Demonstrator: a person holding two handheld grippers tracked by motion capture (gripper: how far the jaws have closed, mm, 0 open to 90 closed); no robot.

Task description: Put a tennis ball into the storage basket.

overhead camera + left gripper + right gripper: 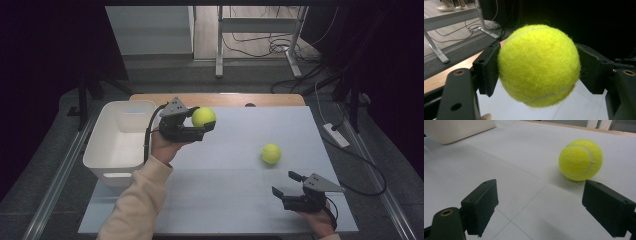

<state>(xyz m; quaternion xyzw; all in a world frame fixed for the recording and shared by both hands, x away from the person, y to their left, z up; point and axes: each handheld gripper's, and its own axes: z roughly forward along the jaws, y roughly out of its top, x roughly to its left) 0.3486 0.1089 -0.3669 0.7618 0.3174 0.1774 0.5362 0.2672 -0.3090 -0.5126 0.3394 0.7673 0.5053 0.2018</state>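
1. The left gripper (204, 126) has its two black jaws clamped on a yellow tennis ball (203, 116); in the left gripper view the same held ball (539, 65) sits squarely between the jaws, one pressing each side, its white seam curving across the top and the lower right.
2. That ball is held up off the desk (235, 200), above the far left part of the pale surface, just to the right of the white bin (119, 142).
3. The person's left hand (165, 145) grips the gripper from below, a cream sleeve (135, 205) running down to the bottom edge of the high view, and a black cable (148, 131) loops from the gripper's back.
4. The right gripper (285, 184) has its jaws spread wide apart with nothing between them; it sits low over the near right corner of the desk, held by the right hand (320, 222).
5. A second tennis ball (270, 153) rests on the desk, beyond the right gripper and apart from it; in the right gripper view this ball (581, 160) lies ahead of the jaws, nearer the right-hand one, not touching either.
6. The white bin stands at the desk's left edge, open at the top.
7. Beyond the desk, a wooden strip (220, 99) marks its far edge, and cables (260, 45) lie on the floor.
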